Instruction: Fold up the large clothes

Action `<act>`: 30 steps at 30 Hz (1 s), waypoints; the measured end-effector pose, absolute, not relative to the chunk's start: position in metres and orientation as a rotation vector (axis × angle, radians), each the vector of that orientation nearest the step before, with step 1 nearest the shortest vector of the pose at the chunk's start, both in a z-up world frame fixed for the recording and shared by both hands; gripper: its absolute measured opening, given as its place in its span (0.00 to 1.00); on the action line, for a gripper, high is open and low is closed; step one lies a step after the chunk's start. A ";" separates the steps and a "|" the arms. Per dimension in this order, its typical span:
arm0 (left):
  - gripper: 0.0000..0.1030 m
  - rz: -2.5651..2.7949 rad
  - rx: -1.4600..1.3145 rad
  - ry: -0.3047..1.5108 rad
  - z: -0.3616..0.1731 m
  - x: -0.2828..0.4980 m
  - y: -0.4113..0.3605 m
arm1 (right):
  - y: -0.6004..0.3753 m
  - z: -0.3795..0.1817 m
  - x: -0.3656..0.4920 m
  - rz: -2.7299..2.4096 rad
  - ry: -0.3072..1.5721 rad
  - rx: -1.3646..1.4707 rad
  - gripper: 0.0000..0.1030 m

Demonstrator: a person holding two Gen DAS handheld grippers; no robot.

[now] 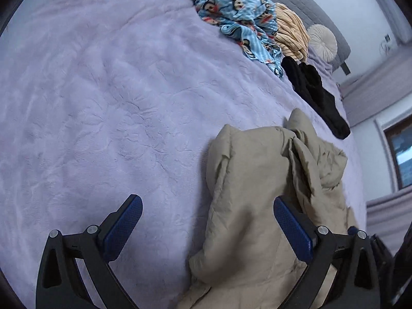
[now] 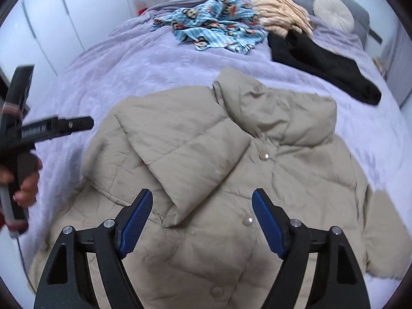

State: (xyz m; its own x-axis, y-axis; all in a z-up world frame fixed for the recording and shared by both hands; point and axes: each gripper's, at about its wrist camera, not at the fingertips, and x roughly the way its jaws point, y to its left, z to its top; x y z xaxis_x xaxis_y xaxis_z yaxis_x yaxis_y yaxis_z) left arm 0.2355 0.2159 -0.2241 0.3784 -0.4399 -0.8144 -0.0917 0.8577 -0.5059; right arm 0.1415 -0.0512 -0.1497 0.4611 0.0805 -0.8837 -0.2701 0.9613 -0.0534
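Lavender bedspread (image 2: 164,59) beneath frame-cropped beige jacket (image 2: 206,159)

Beige puffer jacket (image 2: 206,175) lies front-up on the lavender bed (image 2: 154,61), snap buttons showing down the middle. Left sleeve is folded across the chest, collar bunched at the far end, right sleeve spread out to the right.

Bare blanket (image 1: 103,103) left of jacket (image 2: 206,154)
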 end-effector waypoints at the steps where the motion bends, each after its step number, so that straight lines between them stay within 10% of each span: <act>1: 0.99 -0.271 -0.563 1.190 -0.233 0.245 0.215 | -0.041 -0.151 0.145 0.218 1.066 -0.232 0.80; 4: 0.96 -0.387 -0.613 1.264 -0.261 0.264 0.193 | -0.018 -0.161 0.159 0.201 1.052 -0.322 0.80; 7: 0.30 -0.400 -0.532 1.290 -0.267 0.270 0.165 | -0.003 -0.178 0.176 0.190 1.065 -0.388 0.80; 9: 0.19 -0.346 -0.430 1.208 -0.247 0.266 0.155 | -0.002 -0.192 0.188 0.187 1.089 -0.416 0.77; 12: 0.18 -0.305 -0.258 1.106 -0.219 0.256 0.141 | -0.033 -0.185 0.195 0.151 1.081 -0.285 0.10; 23: 0.19 -0.182 -0.185 1.152 -0.241 0.256 0.152 | -0.234 -0.248 0.131 -0.073 1.167 0.750 0.10; 30: 0.19 -0.098 -0.068 1.092 -0.193 0.241 0.167 | -0.240 -0.224 0.111 -0.001 1.252 0.705 0.20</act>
